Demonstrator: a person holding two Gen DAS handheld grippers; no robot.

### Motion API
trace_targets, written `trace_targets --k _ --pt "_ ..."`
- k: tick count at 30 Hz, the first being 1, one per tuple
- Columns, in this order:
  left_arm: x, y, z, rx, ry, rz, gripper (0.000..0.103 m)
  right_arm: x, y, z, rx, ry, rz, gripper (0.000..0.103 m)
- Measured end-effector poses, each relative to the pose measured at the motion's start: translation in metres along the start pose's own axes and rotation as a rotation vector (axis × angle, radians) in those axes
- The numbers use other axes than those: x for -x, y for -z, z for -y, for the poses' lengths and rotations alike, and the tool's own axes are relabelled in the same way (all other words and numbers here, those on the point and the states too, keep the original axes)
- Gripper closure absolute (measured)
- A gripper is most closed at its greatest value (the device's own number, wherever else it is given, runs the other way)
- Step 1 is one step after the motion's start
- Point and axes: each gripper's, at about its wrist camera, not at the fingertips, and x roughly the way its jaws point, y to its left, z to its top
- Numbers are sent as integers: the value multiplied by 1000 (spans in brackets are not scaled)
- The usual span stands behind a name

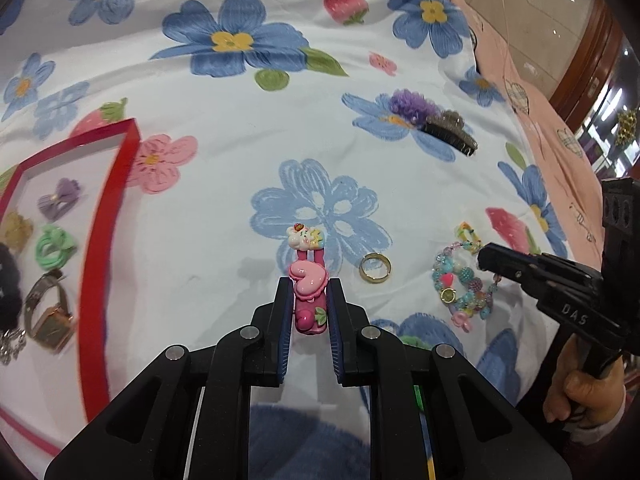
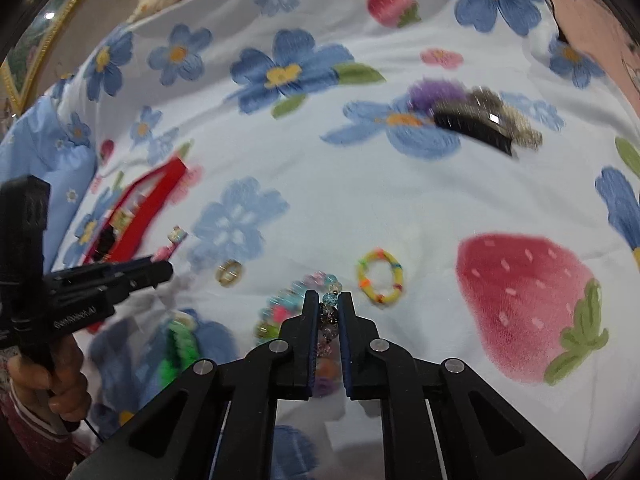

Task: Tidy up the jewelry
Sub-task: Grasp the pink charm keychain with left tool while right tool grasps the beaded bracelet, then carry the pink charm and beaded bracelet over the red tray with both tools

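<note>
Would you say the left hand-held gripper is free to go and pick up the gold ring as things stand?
Probably not yet: the left hand-held gripper is shut on the pink hair clip. The gold ring lies bare on the floral cloth just to its right, with nothing between them.

White bedsheet [image 1: 224, 128] printed with blue flowers and strawberries, pink cloth [image 1: 532, 120] alongside, gold-framed picture [image 2: 24, 60]

- bedsheet [image 1: 224, 128]: matt printed cloth, lightly creased
- hair clip [image 1: 307, 284]: glossy moulded plastic
- ring [image 1: 375, 267]: polished gold-tone metal
- bead bracelet [image 1: 460, 280]: shiny translucent beads
- red tray [image 1: 96, 248], left of frame: smooth glossy rim
- left gripper [image 1: 308, 292]: matt black plastic, ribbed blue pads, metal pins
</note>
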Motion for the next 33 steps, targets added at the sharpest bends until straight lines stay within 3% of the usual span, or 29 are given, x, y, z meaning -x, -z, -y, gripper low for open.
trace_targets --k 13,33 --pt "64 17 -28 76 -24 103 88 33 -24 -58 80 -91 112 94" --pt "125 60 -121 266 -150 171 88 8 -27 -157 212 -274 86 94"
